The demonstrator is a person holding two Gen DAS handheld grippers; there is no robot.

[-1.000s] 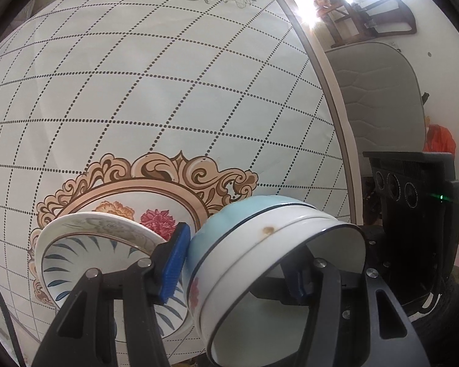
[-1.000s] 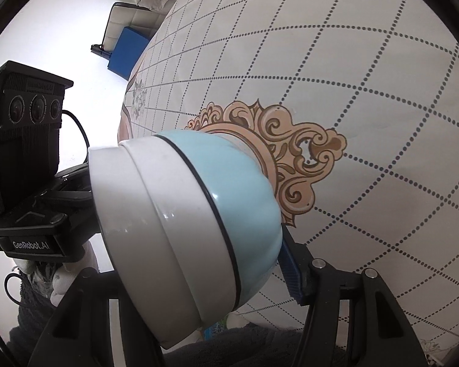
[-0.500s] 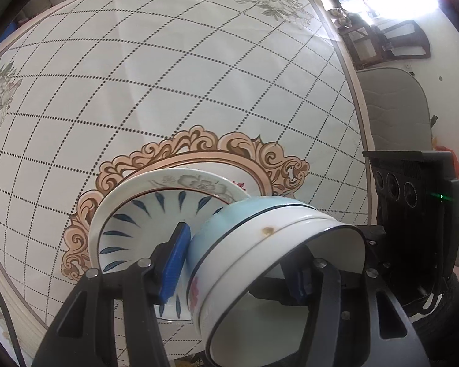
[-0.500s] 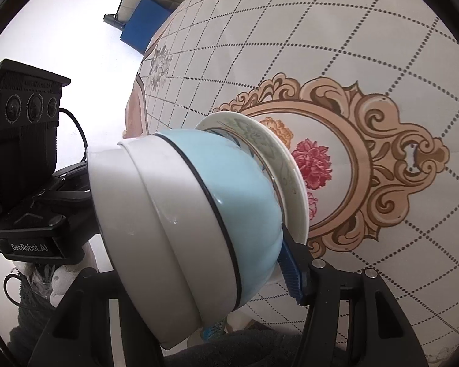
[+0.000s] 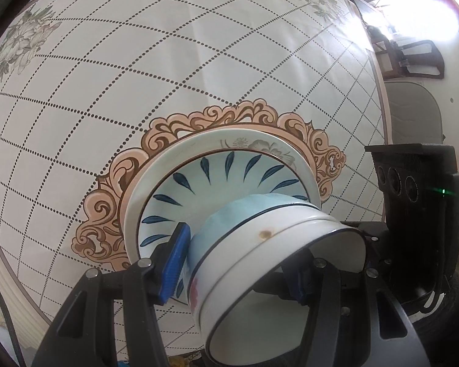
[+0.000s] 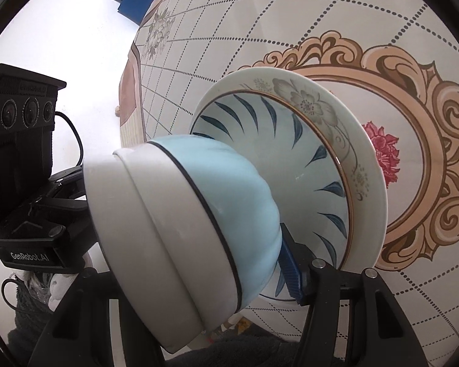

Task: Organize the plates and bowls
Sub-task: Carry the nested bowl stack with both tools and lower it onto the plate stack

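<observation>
Above stacked plates, glossy round bowls (nested, ceramic) hang gripped.

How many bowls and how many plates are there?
Bowls: 2, nested, the light blue bowl outside and a white bowl inside
Plates: 2, stacked, the blue-leaf plate on the grey-flower plate
Total: 4

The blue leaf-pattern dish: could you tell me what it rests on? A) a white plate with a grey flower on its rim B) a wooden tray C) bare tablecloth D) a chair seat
A: the leaf-pattern dish is nested in the white flower-rimmed plate.
</observation>
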